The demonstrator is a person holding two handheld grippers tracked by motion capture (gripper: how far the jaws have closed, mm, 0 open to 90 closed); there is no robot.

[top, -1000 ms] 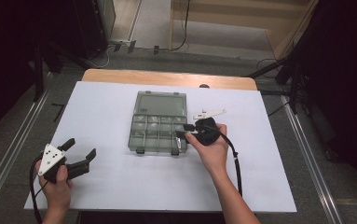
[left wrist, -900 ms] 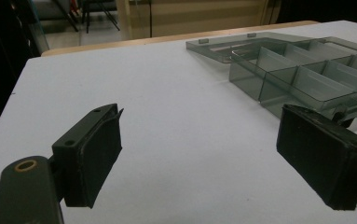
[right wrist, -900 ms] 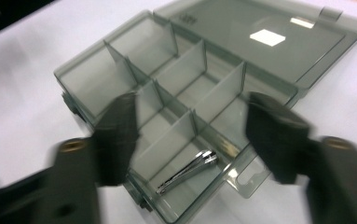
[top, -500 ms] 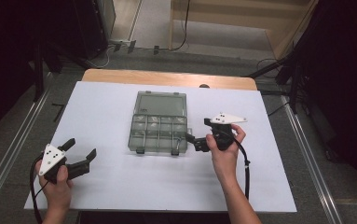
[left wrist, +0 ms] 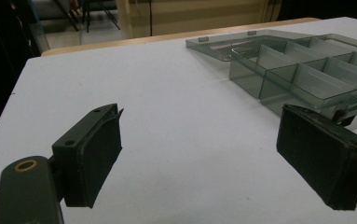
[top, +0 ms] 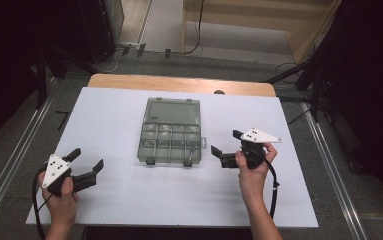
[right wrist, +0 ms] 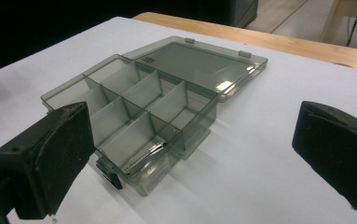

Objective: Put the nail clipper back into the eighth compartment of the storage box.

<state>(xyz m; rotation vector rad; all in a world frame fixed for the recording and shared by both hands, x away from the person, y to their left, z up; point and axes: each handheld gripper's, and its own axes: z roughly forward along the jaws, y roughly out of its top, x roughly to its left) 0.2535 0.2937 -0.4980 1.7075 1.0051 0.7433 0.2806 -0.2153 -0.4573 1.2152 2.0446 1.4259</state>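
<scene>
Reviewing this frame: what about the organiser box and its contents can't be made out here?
- Thin metal item in the organiser box, right gripper view: blurred and glinting, kind unclear.
- Same compartment, high view: too small to tell its contents.
- Box's far right end, left gripper view: cut off by the frame edge.
- Front latches: partly hidden behind the right gripper jaw.

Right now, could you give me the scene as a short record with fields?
box: clear grey organiser, lid open flat, on the white table
contents: thin metal piece in a near corner compartment
left tongs: open, hold nothing, apart from the box
right tongs: just opened, hold nothing, beside the box
</scene>
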